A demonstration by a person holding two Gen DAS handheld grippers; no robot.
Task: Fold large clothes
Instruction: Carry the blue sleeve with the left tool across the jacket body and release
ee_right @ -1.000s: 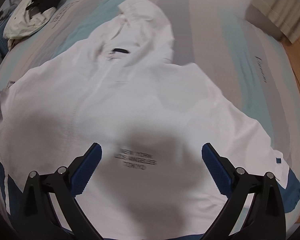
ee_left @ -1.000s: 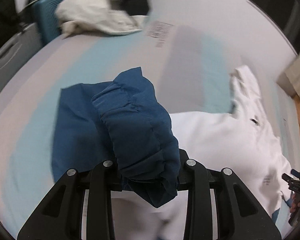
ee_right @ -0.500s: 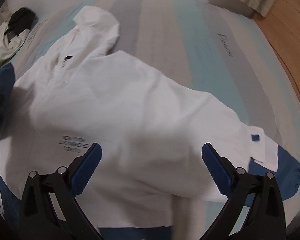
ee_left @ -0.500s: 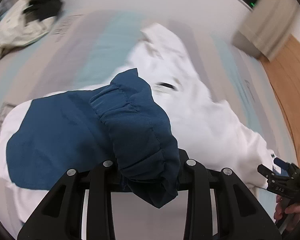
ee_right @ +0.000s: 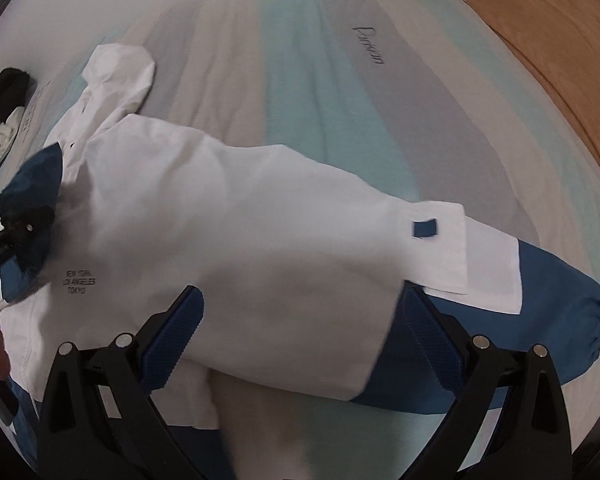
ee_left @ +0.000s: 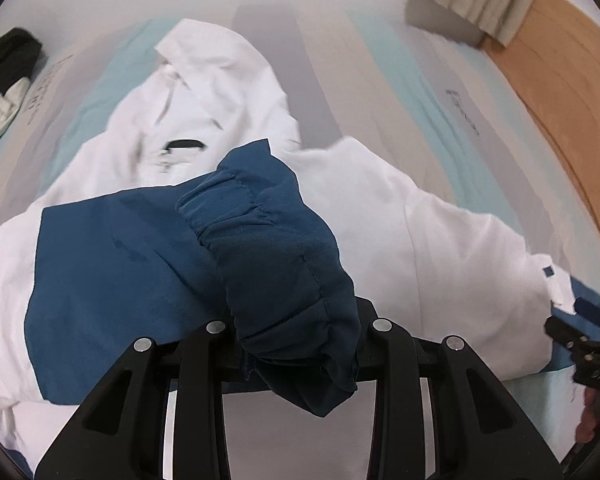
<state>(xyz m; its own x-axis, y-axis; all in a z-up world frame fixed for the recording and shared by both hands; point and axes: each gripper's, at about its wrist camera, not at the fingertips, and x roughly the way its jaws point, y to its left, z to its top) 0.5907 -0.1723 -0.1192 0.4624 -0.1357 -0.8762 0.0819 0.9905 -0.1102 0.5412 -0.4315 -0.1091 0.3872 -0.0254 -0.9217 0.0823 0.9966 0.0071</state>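
Left gripper (ee_left: 296,344) clamps blue cuff (ee_left: 276,272) — white jacket (ee_left: 440,232) beneath.

The jacket (ee_right: 228,216) has small dark print on its white front, in three lines: "NEW YORK", "LOS ANGELES", "TOKYO" (ee_right: 78,281). The letters are a little blurred but they can be read.

The bed sheet (ee_right: 340,92) has one dark word in script on a grey stripe (ee_right: 367,45); it looks like "Dream", but I cannot be sure. The same word shows in the left wrist view (ee_left: 463,111), too blurred to read. More dark print stands on the sheet near the left edge (ee_left: 40,88), also not readable.
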